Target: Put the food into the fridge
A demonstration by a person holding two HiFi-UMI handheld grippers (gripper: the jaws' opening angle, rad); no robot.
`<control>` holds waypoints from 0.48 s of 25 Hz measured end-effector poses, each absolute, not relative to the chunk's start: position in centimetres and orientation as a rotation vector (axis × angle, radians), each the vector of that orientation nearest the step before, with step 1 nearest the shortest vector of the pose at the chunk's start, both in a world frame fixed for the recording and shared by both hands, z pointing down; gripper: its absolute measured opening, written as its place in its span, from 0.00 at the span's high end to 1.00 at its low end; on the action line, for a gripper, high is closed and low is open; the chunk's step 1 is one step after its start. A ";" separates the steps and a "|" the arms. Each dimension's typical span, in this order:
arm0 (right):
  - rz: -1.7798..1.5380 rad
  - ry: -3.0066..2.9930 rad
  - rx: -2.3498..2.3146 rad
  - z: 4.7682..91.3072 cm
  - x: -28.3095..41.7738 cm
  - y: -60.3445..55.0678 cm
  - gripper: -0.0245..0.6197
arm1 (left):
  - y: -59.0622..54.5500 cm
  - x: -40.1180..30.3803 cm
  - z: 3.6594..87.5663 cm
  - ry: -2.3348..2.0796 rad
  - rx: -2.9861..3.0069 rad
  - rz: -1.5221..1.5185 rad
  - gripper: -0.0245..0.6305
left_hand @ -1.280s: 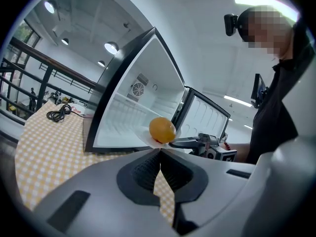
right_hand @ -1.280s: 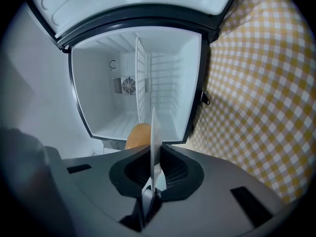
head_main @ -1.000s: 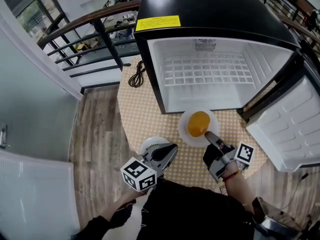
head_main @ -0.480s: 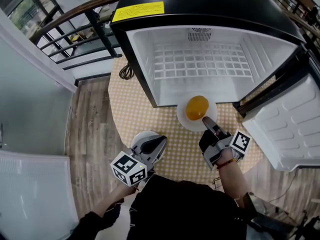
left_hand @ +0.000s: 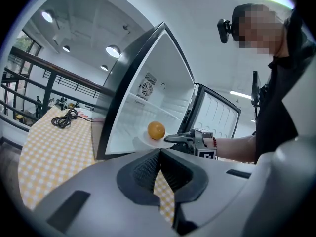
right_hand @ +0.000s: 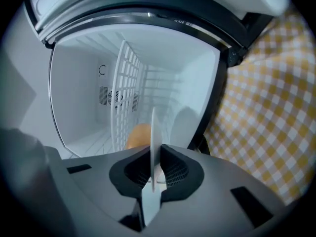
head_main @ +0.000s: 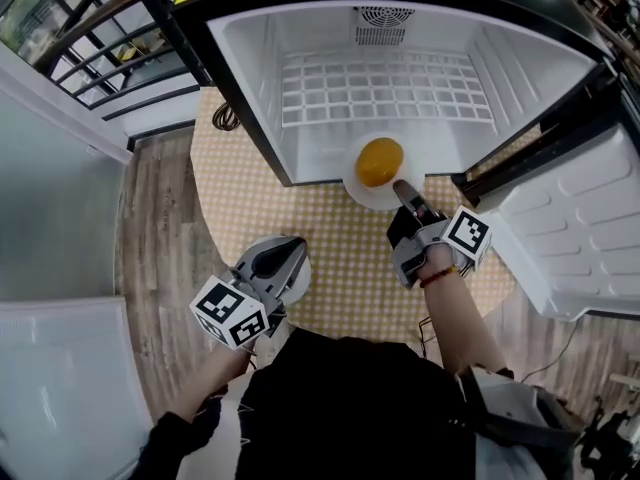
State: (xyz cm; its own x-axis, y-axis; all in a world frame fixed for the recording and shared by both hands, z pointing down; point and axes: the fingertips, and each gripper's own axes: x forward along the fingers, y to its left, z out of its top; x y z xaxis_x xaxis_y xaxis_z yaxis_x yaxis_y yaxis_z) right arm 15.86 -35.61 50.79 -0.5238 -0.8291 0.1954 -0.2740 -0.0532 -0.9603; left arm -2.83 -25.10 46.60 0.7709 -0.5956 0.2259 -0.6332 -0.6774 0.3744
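Note:
An orange point(head_main: 379, 161) lies on a white plate point(head_main: 355, 186) held level at the front edge of the open fridge's point(head_main: 250, 78) lower compartment. My right gripper point(head_main: 403, 192) is shut on the plate's near rim. In the right gripper view the plate point(right_hand: 153, 132) stands edge-on between the pads, with the orange point(right_hand: 138, 135) behind it. My left gripper point(head_main: 291, 258) hangs low over the table, shut, with nothing in it. Its own view shows the closed left gripper point(left_hand: 158, 168), and beyond it the orange point(left_hand: 156, 130) and the right gripper point(left_hand: 183, 138).
The fridge is white inside, with a wire shelf point(head_main: 380, 88) across the back. Its door point(head_main: 585, 228) swings out to the right. A yellow checked tablecloth point(head_main: 335, 238) covers the round table. A black cable point(head_main: 226, 118) lies left of the fridge, near a railing point(head_main: 90, 58).
The right gripper has carried the plate and orange forward, from over the table to the fridge's opening. The left gripper has kept its place, shut.

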 end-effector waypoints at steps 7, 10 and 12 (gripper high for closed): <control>-1.641 1.848 -1.184 50.7 15.3 -38.5 0.92 | -25.0 -3.4 45.5 -0.966 2.528 0.076 0.94; -1.668 1.836 -1.200 51.1 15.3 -39.5 0.92 | -24.8 -3.7 45.8 -0.975 2.521 0.087 0.94; -1.680 1.834 -1.212 51.4 15.4 -40.3 0.92 | -25.0 -4.1 45.6 -0.984 2.514 0.082 0.94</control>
